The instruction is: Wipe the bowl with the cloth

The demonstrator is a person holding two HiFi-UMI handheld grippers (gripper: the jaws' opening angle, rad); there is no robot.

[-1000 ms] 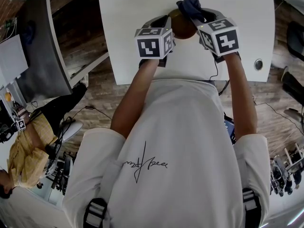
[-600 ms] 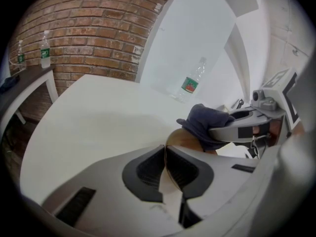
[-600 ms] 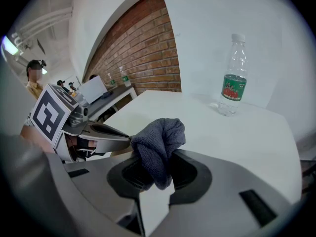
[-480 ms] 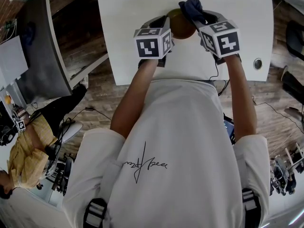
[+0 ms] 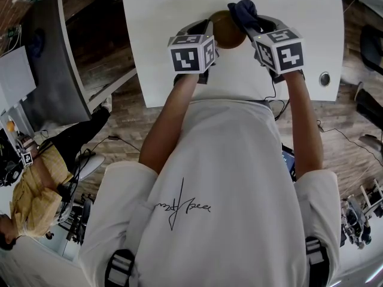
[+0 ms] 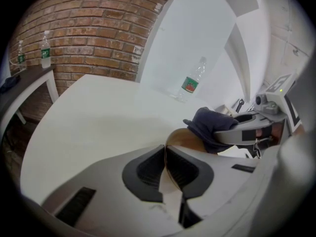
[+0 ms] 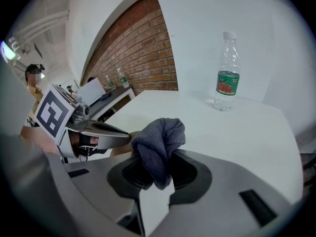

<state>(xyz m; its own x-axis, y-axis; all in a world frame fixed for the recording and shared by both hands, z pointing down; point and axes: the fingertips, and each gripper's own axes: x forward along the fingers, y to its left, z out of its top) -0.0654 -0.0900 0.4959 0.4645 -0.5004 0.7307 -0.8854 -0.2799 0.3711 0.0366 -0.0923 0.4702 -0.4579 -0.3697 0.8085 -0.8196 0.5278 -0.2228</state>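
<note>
Lowest in the head view, the person's arms reach up the frame to two grippers at the near edge of the white table (image 5: 157, 34). The left gripper (image 6: 165, 155) has its jaws almost together, pinching the thin rim of the brown bowl (image 5: 230, 31). The bowl sits at upper centre of the head view between the two grippers, and whether its base rests on the table cannot be told. It looks stiff, light and smooth, so a pinch on the rim probably holds it but lets it swivel or slip under sideways pressure; a deeper bite on the rim would likely steady it. Just right of it, the right gripper (image 7: 155, 174) is clamped on a bunched fold of the dark cloth (image 7: 159, 141), and a rounded wad stands out beyond the jaws against the bowl's upper right edge. The cloth looks soft and limp, easy to grip anywhere, and it should mould to the curve. Its loose wad is the working part, so the hold belongs behind it, as it is here. Farthest off, in the upper right of the right gripper view, a bottle (image 7: 227, 73) stands well apart.
</note>
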